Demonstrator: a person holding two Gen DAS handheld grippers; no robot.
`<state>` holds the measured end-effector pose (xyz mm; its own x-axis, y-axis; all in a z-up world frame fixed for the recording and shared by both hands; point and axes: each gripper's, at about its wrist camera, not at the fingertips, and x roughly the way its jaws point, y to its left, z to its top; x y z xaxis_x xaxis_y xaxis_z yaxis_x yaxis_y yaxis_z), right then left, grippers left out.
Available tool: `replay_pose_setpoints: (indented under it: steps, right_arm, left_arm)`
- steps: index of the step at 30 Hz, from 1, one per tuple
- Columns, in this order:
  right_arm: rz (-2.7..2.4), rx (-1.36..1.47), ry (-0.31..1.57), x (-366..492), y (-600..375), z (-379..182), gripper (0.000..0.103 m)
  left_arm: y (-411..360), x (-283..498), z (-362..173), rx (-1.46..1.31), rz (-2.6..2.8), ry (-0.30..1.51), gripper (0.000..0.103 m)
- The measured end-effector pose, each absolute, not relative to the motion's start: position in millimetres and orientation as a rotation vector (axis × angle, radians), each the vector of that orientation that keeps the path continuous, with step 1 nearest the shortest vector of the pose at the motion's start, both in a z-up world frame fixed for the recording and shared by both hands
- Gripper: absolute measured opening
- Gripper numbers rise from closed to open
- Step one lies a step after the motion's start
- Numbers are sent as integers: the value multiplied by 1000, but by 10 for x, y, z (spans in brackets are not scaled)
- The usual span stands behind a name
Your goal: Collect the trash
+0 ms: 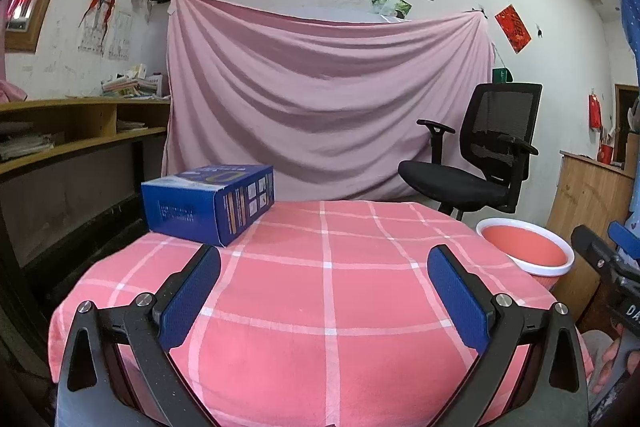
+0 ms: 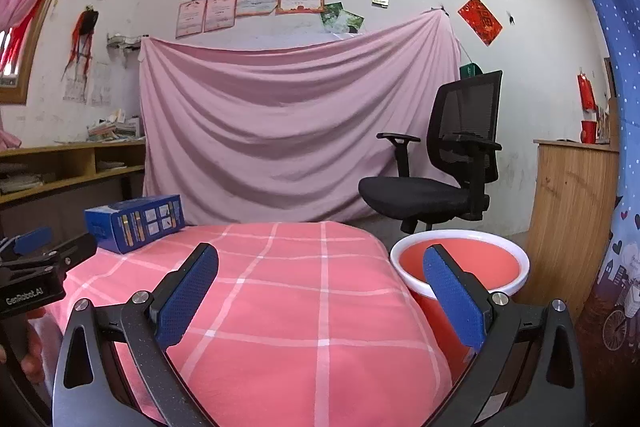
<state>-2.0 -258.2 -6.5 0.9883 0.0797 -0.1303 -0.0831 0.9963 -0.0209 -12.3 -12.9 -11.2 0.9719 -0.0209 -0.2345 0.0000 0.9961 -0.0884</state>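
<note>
A blue cardboard box (image 1: 208, 203) lies on the far left corner of a table covered with a pink checked cloth (image 1: 328, 287); the right wrist view shows the box (image 2: 134, 223) at the left too. A pink bin with a white rim (image 1: 526, 247) stands off the table's right side, closer in the right wrist view as the bin (image 2: 460, 261). My left gripper (image 1: 326, 267) hovers open over the near cloth, short of the box. My right gripper (image 2: 322, 267) is open above the table's right part, its right finger in front of the bin. Neither holds anything.
A black office chair (image 1: 480, 159) stands behind the bin, in front of a pink sheet (image 1: 320, 95) hung on the wall. Wooden shelves (image 1: 72, 131) run along the left. A wooden cabinet (image 2: 572, 207) stands at the right. The other gripper (image 2: 36, 271) shows at the left edge.
</note>
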Motion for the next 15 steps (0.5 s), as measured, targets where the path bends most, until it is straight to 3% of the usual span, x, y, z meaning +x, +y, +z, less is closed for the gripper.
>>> replay_pose_setpoints:
  steps: [15]
  right_arm:
    - [28, -33, 170, 119, -2596, -171, 103]
  left_arm:
    - [-87, -10, -255, -74, 20, 272, 101]
